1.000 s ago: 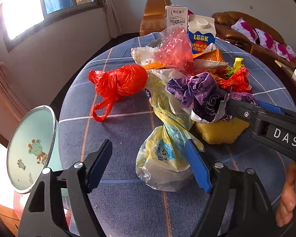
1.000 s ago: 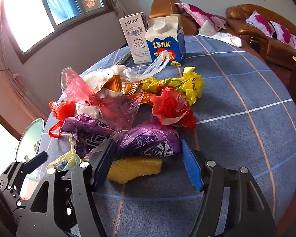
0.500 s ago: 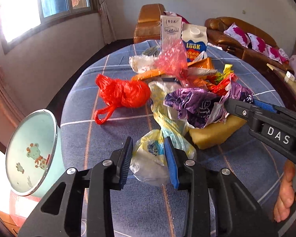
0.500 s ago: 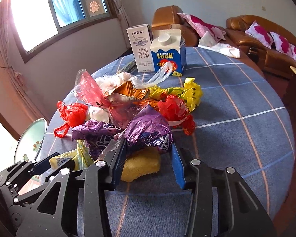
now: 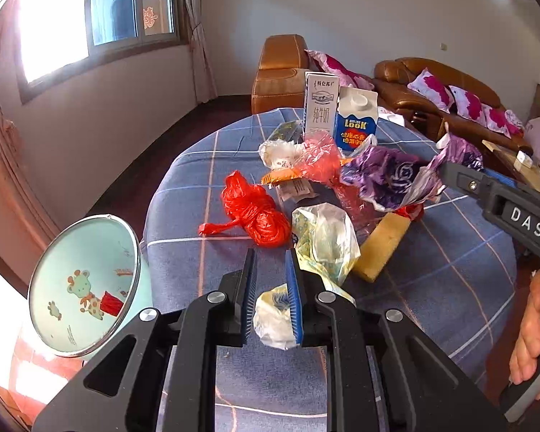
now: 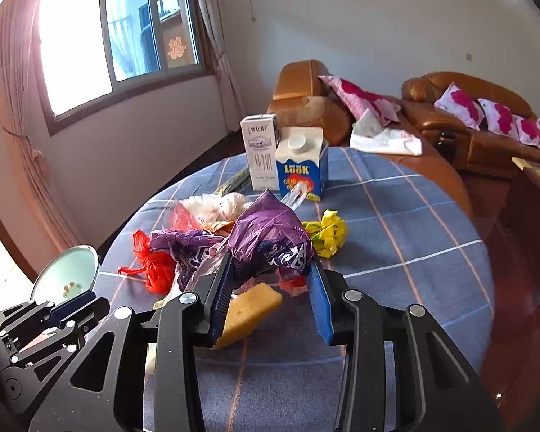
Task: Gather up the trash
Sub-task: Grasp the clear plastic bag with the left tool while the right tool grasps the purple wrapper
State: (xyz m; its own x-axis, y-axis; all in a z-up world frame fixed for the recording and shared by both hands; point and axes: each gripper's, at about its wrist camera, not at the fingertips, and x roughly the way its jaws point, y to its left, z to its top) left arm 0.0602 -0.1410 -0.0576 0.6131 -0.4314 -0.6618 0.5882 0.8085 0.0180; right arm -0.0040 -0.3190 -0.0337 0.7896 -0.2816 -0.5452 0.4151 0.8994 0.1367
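The crumpled yellow-and-white thin plastic bag (image 5: 320, 241) is pinched at its near end between the narrow-set blue pads of the left gripper (image 5: 271, 288), its loose tail trailing back onto the blue checked tablecloth (image 5: 450, 270). The crinkled purple printed plastic bag (image 6: 270, 241) sits between the jaws of the right gripper (image 6: 270, 288), which close on it with the bag bulging above the pads.

Both films look slick and limp, so a judged risk is slippage: the left hold catches only a small fold, and the hanging tail could snag the knotted red plastic bag (image 5: 257, 212) lying just beside it, or tug free. The purple bag's second lobe (image 6: 187, 248) stretches leftward over the pile, so lifting may drag neighbouring scraps along. The spongy yellow foam block (image 6: 248, 309) lies directly under the right jaws and could be nudged toward the table edge.

The round mint-green bin with a metal rim and cartoon lining (image 5: 86, 284) stands off the table's left edge; a loosely held bag might miss it. Beyond stand a tall white milk carton (image 5: 320, 108) and a blue gable-top carton (image 5: 356, 118), rigid and upright.
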